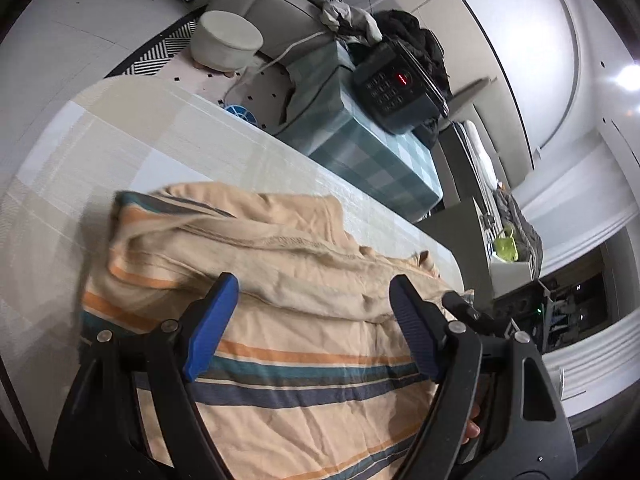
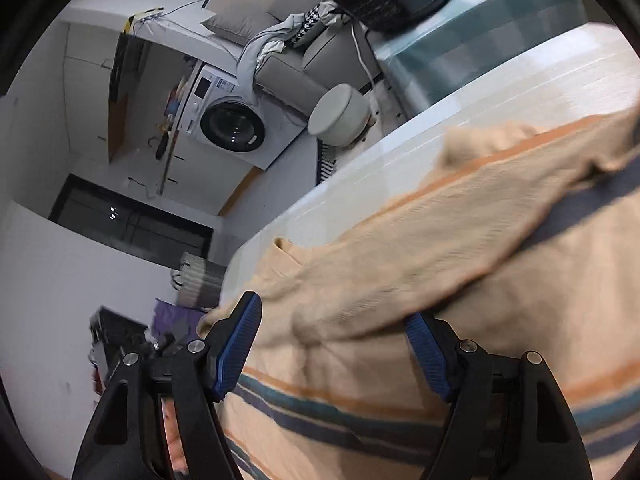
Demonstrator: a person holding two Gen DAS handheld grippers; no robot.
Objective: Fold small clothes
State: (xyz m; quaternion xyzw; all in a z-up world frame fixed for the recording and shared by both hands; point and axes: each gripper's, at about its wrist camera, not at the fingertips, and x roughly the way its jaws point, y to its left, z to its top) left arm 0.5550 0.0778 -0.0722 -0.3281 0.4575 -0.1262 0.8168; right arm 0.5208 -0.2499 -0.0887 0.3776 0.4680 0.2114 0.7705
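So I'm hovering the left gripper (image 1: pixel 312 292) over the striped peach garment (image 1: pixel 304 380), jaws spread wide and grabbing nothing. The garment is lying bunched on the pale worktop (image 1: pixel 160 140), top part folded over. My right gripper (image 2: pixel 336 320) is sitting released too, fabric between its fingers.

Pale checked tablecloth-covered table (image 1: pixel 168 148) runs upper left to lower right; striped beige garment (image 1: pixel 280 320), partly folded, lies on it, lower centre.
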